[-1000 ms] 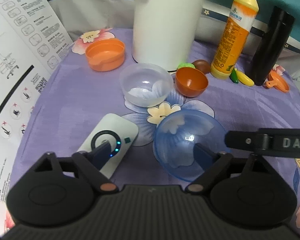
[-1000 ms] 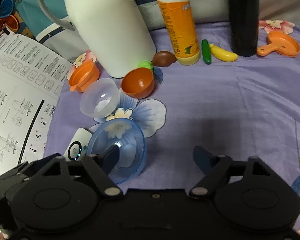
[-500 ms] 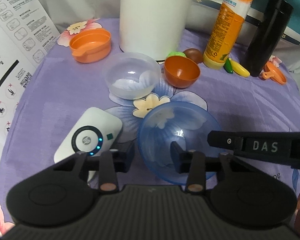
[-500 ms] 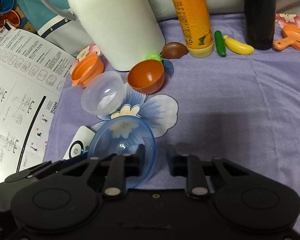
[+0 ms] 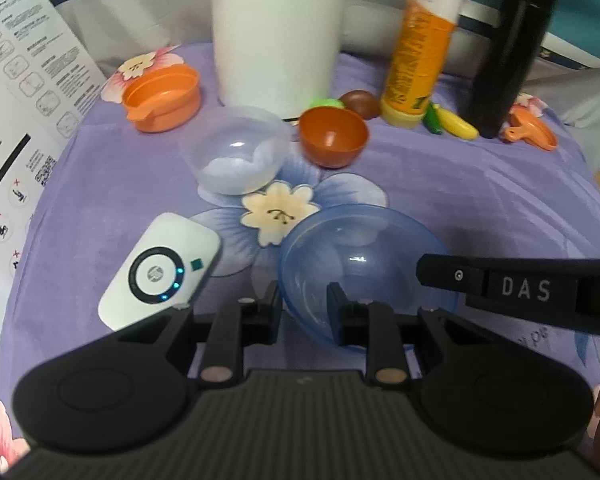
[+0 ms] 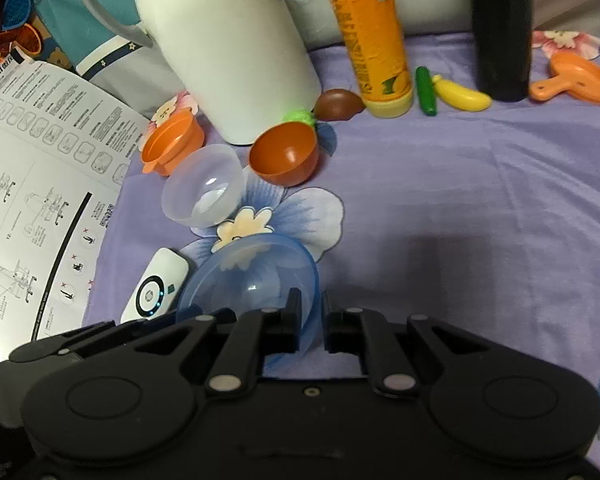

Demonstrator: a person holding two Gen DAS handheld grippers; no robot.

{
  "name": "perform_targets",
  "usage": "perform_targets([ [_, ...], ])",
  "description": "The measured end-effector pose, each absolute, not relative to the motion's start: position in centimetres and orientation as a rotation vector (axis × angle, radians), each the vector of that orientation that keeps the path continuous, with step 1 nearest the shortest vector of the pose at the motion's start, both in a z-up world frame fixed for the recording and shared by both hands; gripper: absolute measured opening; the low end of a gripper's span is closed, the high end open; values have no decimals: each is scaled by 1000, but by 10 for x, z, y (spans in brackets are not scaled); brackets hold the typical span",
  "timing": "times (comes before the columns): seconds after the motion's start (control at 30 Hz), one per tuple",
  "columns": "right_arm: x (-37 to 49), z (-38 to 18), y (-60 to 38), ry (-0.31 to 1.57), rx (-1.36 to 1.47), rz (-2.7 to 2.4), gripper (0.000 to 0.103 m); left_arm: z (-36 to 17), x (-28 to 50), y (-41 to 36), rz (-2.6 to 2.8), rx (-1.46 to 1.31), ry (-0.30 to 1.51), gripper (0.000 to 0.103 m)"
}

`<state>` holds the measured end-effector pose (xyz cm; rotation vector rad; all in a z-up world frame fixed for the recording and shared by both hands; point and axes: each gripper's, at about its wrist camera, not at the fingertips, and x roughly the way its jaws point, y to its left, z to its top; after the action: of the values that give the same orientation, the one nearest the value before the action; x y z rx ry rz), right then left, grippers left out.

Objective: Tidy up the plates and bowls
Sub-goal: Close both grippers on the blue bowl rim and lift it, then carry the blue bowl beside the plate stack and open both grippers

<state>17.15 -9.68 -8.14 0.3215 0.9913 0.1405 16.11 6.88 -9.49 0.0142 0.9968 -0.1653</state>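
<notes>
Two tools grip one blue bowl (image 5: 364, 256) on the purple-clothed bench (image 6: 480, 208): left tool (image 5: 303, 306) has just closed narrow on its near-left rim, right tool (image 6: 311, 326) pinches the right rim. Only right view shows white jug's (image 6: 228, 40) handle. Three more bowls behind: clear (image 5: 236, 152), brown (image 5: 334, 136), orange (image 5: 162, 96). White remote (image 5: 160, 276) just beside blue bowl, w/ 2 bottles at back.

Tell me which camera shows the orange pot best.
The left wrist view: the orange pot shows its whole rim, inside and handle tab. In the right wrist view it sits tilted away, partly hidden behind the clear bowl.
</notes>
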Motion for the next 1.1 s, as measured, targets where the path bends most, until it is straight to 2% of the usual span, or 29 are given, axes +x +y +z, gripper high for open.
perform_targets([
  [0.6, 82, -36, -130, 912, 307, 103, 11, -46, 89, 33, -304, 64, 932, 24],
  [1.1, 8, -41, -149, 945, 299, 102, 11, -54, 24, 20, -385, 120, 975, 24],
])
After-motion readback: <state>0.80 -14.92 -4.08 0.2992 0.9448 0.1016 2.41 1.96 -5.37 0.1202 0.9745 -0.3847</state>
